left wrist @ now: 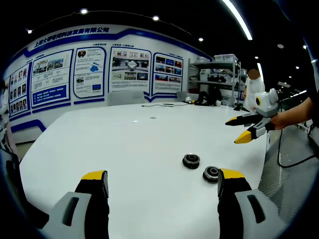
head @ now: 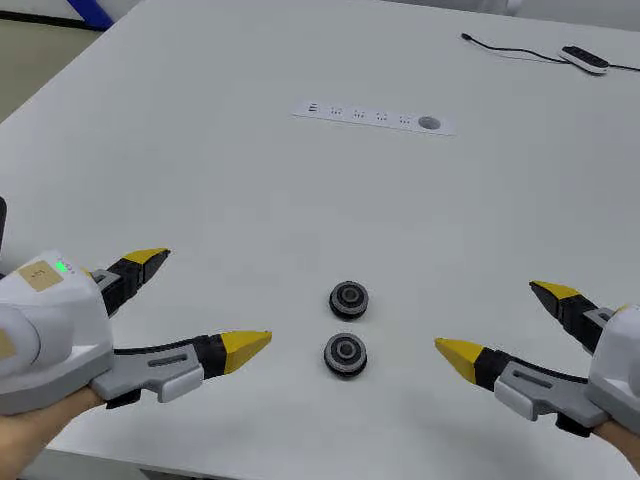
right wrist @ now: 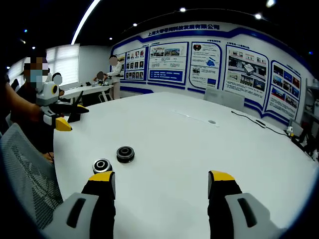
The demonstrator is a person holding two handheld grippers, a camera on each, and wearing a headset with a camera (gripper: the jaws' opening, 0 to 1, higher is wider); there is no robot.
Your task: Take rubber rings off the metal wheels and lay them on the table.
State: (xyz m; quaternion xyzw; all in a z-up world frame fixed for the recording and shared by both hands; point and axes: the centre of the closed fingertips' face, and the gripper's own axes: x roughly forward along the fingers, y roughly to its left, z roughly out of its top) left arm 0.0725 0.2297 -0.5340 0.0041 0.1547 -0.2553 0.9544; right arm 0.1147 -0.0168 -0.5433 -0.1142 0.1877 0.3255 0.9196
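— Where are the wheels?
— There are two, lying flat on the table [head: 250,180] at the lower centre of the head view. The far wheel [head: 348,299] is just above the near wheel [head: 345,354]. They are close together but not touching.
— And the rings?
— Each wheel has a dark outer ring [head: 335,300] around a lighter hub.
— What about the left gripper?
— The left gripper [head: 215,298] is at the lower left. Its jaws are spread wide and hold nothing, and it sits well apart from the wheels.
— The right one?
— The right gripper [head: 485,316] is at the lower right. Its jaws are also wide apart and empty, with its yellow tips pointing toward the wheels.
— Anything else on the table?
— A white power strip [head: 372,117] lies at the upper centre, and a small dark device [head: 583,58] with a cable sits in the upper right corner.
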